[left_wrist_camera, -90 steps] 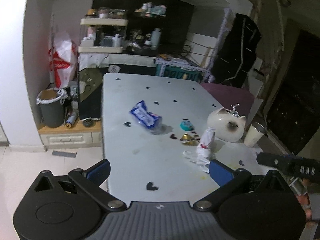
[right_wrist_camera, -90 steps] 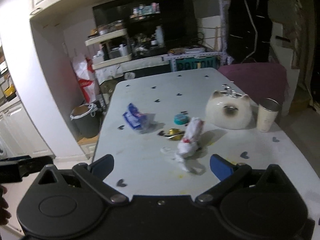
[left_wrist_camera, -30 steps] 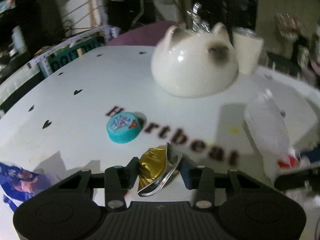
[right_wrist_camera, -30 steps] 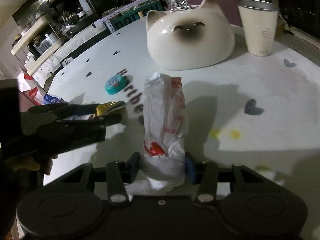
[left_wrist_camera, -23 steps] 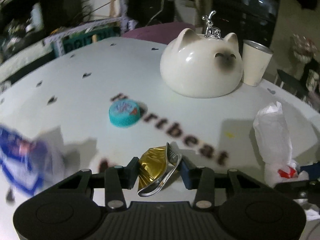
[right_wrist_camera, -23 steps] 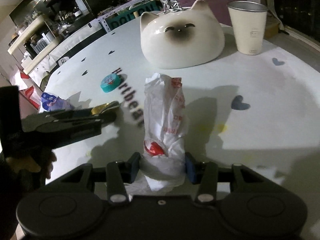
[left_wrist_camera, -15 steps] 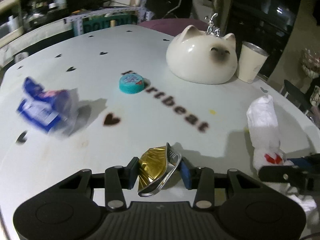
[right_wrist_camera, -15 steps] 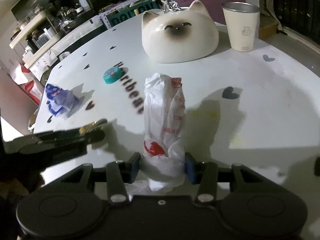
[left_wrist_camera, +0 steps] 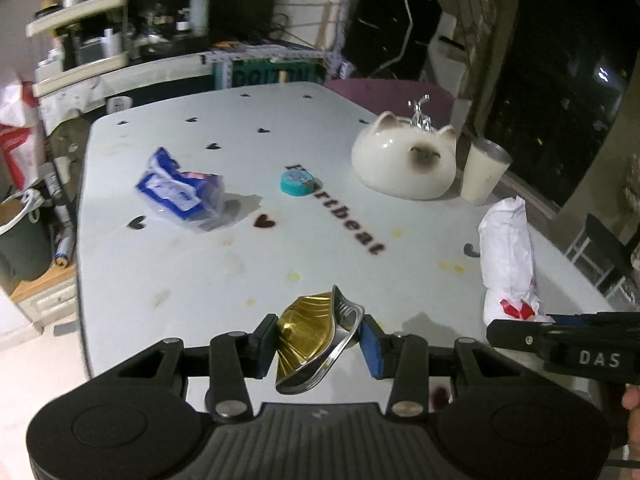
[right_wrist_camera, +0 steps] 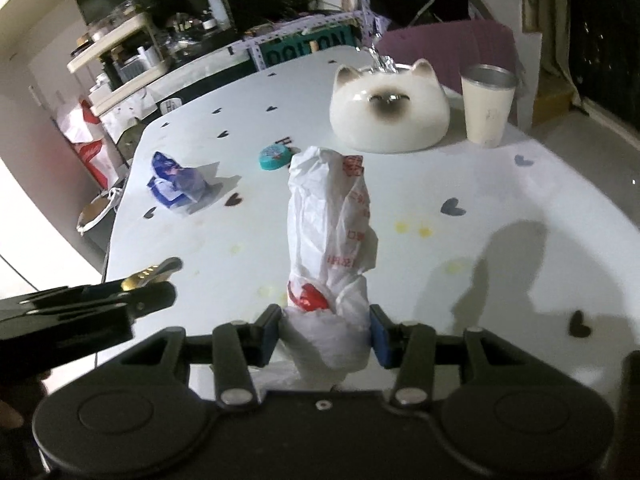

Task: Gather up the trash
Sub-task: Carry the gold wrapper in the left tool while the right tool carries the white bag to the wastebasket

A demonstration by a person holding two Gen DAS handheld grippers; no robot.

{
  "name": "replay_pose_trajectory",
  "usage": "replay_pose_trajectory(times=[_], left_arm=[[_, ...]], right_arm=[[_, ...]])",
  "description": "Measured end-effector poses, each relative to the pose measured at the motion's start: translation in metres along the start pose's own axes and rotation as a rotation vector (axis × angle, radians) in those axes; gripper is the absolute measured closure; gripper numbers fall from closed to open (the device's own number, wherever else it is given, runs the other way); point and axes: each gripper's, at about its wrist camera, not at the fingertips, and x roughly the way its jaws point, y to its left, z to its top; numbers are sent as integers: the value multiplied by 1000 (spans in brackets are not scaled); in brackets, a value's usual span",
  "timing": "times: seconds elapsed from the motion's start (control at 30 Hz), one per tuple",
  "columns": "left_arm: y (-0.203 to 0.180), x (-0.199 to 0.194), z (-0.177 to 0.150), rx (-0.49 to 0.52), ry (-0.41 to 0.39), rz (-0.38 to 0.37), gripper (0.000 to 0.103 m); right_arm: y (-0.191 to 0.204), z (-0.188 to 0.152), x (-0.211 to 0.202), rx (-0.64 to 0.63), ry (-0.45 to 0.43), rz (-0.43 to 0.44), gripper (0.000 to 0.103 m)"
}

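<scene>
My left gripper is shut on a crushed gold foil cup, held above the near end of the white table. My right gripper is shut on a rolled white plastic bag with red print, also lifted off the table. The same bag shows at the right of the left wrist view, with the right gripper's black body below it. A crumpled blue and white wrapper and a teal bottle cap lie on the table farther off.
A white cat-shaped ceramic dish and a cream cup stand at the table's far right. A lined dark bin sits on the floor left of the table, by cluttered shelves. A purple chair is behind the table.
Both grippers have risen and pulled back from the table with their loads still held. The table looks farther away, and the blue wrapper and bin have come into the left wrist view.
</scene>
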Motion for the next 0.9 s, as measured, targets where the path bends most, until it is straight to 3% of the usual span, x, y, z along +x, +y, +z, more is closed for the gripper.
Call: replay_pose_trajectory(times=[0.53, 0.9], left_arm=[[15, -109, -47, -153, -59, 83, 58], [43, -148, -70, -246, -82, 162, 58]], right_arm=[[36, -23, -70, -169, -47, 34, 55], [70, -36, -77, -247, -31, 89, 55]])
